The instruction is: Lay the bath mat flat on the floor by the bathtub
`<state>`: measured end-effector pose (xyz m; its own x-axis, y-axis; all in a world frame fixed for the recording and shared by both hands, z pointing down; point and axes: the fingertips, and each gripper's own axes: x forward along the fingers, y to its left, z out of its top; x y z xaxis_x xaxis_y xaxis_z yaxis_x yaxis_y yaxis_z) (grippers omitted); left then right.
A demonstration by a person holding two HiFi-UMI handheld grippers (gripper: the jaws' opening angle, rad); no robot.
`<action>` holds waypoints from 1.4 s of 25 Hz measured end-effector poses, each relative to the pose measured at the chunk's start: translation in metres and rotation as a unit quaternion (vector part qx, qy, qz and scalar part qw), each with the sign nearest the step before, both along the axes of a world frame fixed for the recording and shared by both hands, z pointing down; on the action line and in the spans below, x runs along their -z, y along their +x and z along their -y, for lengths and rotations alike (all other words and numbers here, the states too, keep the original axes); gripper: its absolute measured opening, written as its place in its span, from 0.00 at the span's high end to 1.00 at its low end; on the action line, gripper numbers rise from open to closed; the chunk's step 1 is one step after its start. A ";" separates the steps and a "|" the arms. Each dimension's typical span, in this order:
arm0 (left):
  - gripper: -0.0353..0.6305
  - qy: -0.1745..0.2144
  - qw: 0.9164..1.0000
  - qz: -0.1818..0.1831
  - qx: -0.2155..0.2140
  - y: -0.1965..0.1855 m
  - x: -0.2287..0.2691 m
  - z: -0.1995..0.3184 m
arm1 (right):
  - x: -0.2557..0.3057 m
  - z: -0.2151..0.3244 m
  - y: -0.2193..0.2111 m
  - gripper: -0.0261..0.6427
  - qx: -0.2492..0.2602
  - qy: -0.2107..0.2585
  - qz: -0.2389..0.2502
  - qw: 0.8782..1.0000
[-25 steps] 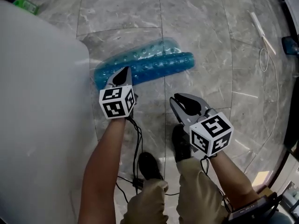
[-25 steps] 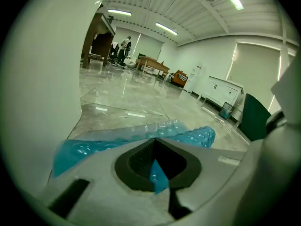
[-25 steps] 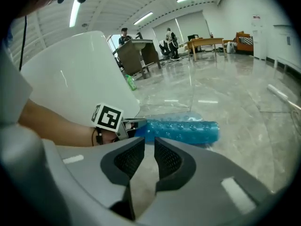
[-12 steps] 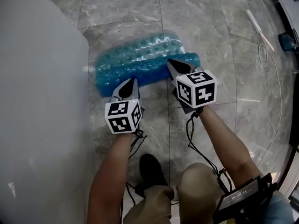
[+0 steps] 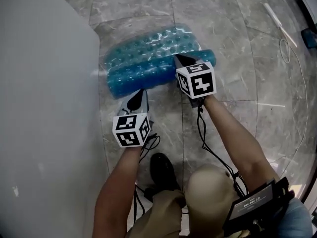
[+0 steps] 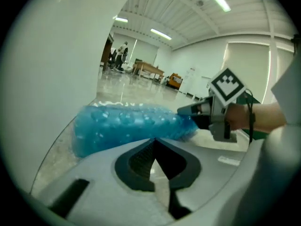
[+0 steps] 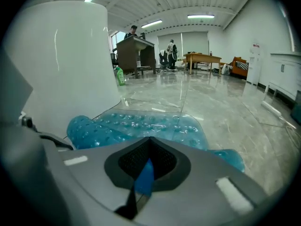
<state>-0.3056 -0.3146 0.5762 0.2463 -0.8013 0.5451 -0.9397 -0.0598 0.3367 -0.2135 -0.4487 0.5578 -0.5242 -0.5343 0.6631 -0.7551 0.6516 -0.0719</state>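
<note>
A translucent blue bath mat (image 5: 148,58) lies partly rolled on the marble floor beside the white bathtub (image 5: 44,108). Its near part is a thick roll and its far part is flat. My right gripper (image 5: 179,58) sits on the roll's right end. Its jaws have just closed, and in the right gripper view (image 7: 149,140) a blue sliver of the mat (image 7: 145,175) is pinched between them. My left gripper (image 5: 140,92) is shut and empty, just short of the roll's near edge. In the left gripper view the mat (image 6: 122,126) fills the space ahead of the left gripper (image 6: 155,140).
The bathtub (image 7: 61,65) walls off the whole left side. A white cable (image 5: 292,78) and a white stick (image 5: 277,24) lie on the floor at the right. The person's black shoe (image 5: 161,170) is behind my grippers. A green bottle (image 7: 120,76) stands beyond the tub.
My right gripper has moved forward and down from near the person's knee onto the mat's roll, and its open jaws have shut. My left gripper has drawn back off the roll's left end.
</note>
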 end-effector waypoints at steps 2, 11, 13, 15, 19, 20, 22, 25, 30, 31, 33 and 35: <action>0.94 0.028 1.000 -0.008 0.001 0.008 0.019 0.002 | -0.001 -0.017 0.008 0.95 -0.002 0.017 -0.003 1.000; 0.94 0.010 1.000 0.012 0.026 0.015 0.033 0.018 | -0.010 -0.105 0.047 0.95 0.015 -0.024 -0.013 1.000; 0.94 0.003 0.999 0.030 0.020 0.019 0.026 0.011 | -0.014 -0.123 0.050 0.95 0.045 -0.055 -0.015 0.997; 0.94 -0.007 1.000 0.026 0.013 0.025 0.020 0.001 | -0.001 -0.132 0.052 0.95 0.061 -0.051 0.000 0.997; 0.94 -0.032 0.999 0.006 -0.007 0.044 0.007 -0.032 | 0.039 -0.119 0.053 0.95 0.048 -0.003 0.033 0.998; 0.94 -0.039 0.999 0.008 -0.017 0.049 0.004 -0.042 | 0.043 -0.115 0.052 0.95 0.044 0.001 0.032 0.999; 0.94 -0.057 0.998 0.007 -0.037 0.059 -0.003 -0.060 | 0.040 -0.108 0.050 0.95 0.040 0.002 0.019 0.999; 0.94 -0.081 0.994 0.007 -0.072 0.073 -0.009 -0.088 | 0.023 -0.105 0.046 0.95 0.042 -0.005 -0.018 0.999; 0.94 -0.019 0.999 -0.014 -0.034 0.071 0.024 -0.092 | 0.001 -0.114 0.053 0.95 0.028 -0.016 -0.060 0.998; 0.94 -0.015 1.000 -0.015 -0.022 0.069 0.027 -0.088 | 0.000 -0.122 0.058 0.95 0.024 -0.018 -0.057 0.998; 0.94 -0.013 1.000 -0.008 -0.006 0.064 0.032 -0.079 | -0.001 -0.143 0.068 0.95 0.029 -0.015 -0.050 0.998; 0.94 -0.018 1.000 0.000 0.006 0.060 0.033 -0.072 | -0.002 -0.165 0.078 0.95 0.039 -0.016 -0.050 0.998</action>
<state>-0.2458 -0.2424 0.5437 0.2373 -0.7840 0.5736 -0.9404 -0.0372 0.3381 -0.1353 -0.2835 0.5600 -0.4937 -0.4724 0.7301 -0.7068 0.7072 -0.0203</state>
